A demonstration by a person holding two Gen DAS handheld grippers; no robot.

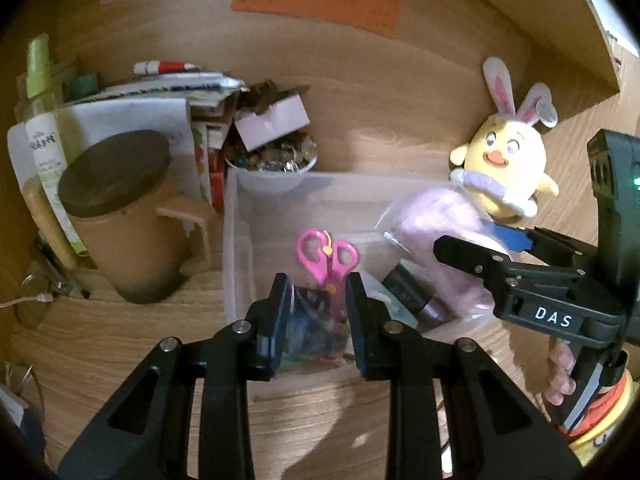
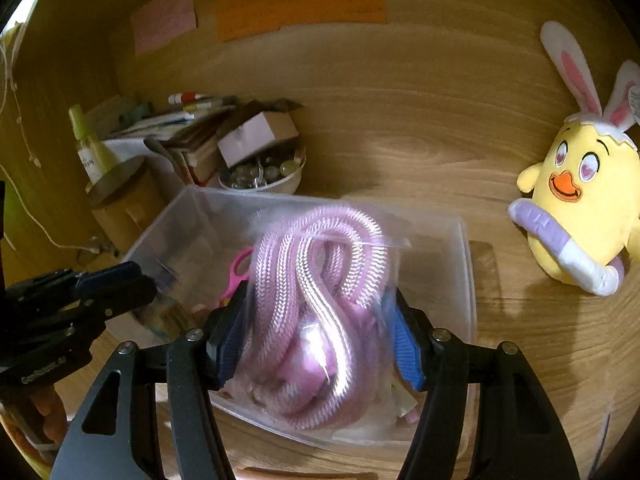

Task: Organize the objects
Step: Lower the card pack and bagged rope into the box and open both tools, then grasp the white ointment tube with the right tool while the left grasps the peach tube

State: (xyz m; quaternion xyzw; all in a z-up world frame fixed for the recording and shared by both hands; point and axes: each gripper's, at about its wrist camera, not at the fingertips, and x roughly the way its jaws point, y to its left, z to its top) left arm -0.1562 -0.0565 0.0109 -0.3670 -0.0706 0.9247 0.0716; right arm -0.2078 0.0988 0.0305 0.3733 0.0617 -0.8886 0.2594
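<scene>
Clear plastic bin [image 1: 236,240] on a wooden desk [image 1: 160,340], holding pink scissors [image 1: 326,258] and a dark tube [image 1: 416,296] at its near end. Left gripper [image 1: 318,320] at 6 o'clock of the left view, jaws narrow, clamped on a small clear bag of dark bits [image 1: 316,326] above the bin's near edge. Right gripper [image 2: 320,340] at 6 o'clock of the right view, blue pads against a clear bag of coiled pink cord [image 2: 316,292], held over the bin; jaws half wide around it. Brown lidded mug [image 1: 128,216] at 9 o'clock beside the bin. White bowl of glass beads [image 1: 272,160] at 11 o'clock, touching the bin's far wall. Yellow plush chick with rabbit ears [image 1: 504,164] at 2 o'clock. Green spray bottle [image 1: 40,92] and stacked papers [image 1: 160,92] at 10 o'clock. Coloured notes [image 1: 316,0] on the back wall at 12 o'clock.
</scene>
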